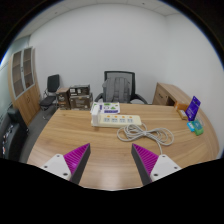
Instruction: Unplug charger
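A white power strip (106,115) lies toward the far side of the round wooden table (70,135), with something plugged into it, though I cannot make out a charger clearly. Its white cable (141,130) lies coiled just in front and to the right of it. My gripper (112,157) is open, its two magenta-padded fingers (76,157) spread wide over bare tabletop, nothing between them. The strip and cable lie well beyond the fingertips.
A grey office chair (120,88) stands behind the table. A purple box (193,107) and small teal items (196,128) sit at the table's right edge. A black chair (50,88), wooden cabinet (25,85) and cluttered shelf (76,98) stand at the left.
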Available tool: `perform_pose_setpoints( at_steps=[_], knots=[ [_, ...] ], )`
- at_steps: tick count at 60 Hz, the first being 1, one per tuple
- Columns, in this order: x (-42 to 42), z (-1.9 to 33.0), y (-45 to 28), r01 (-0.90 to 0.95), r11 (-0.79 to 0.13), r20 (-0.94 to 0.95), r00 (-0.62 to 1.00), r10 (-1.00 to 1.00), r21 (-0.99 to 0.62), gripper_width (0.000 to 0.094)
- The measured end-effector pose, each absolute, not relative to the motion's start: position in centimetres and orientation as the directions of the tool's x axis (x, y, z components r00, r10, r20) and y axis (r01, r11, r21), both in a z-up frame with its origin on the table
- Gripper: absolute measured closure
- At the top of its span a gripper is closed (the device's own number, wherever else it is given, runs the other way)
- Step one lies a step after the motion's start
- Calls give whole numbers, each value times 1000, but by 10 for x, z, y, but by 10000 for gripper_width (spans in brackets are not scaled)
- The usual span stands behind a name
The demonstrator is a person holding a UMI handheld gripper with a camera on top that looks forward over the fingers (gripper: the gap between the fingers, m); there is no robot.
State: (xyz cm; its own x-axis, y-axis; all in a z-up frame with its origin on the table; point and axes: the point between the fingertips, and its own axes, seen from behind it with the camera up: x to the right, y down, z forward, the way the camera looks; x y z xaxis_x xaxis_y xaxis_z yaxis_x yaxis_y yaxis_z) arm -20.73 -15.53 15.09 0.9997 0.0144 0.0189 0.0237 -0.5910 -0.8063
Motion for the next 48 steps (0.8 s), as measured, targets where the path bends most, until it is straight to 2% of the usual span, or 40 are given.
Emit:
perform_pose_setpoints(
  at_steps=[16, 22, 24, 27, 33, 48],
  knots=[
    [-268, 107, 7, 26, -479, 28, 1000, 3, -877, 80],
    [-280, 88, 54, 19, -462, 29, 999, -14, -887, 118],
    [-282, 81, 66, 32, -460, 45, 999, -16, -887, 162],
    [-286, 72, 81, 47, -466, 60, 998, -13, -884, 277],
    [-276, 68, 96, 30, -447, 67, 996, -66, -894, 678],
    [-281, 69, 98, 9, -445, 33, 998, -46, -895, 788]
  ],
)
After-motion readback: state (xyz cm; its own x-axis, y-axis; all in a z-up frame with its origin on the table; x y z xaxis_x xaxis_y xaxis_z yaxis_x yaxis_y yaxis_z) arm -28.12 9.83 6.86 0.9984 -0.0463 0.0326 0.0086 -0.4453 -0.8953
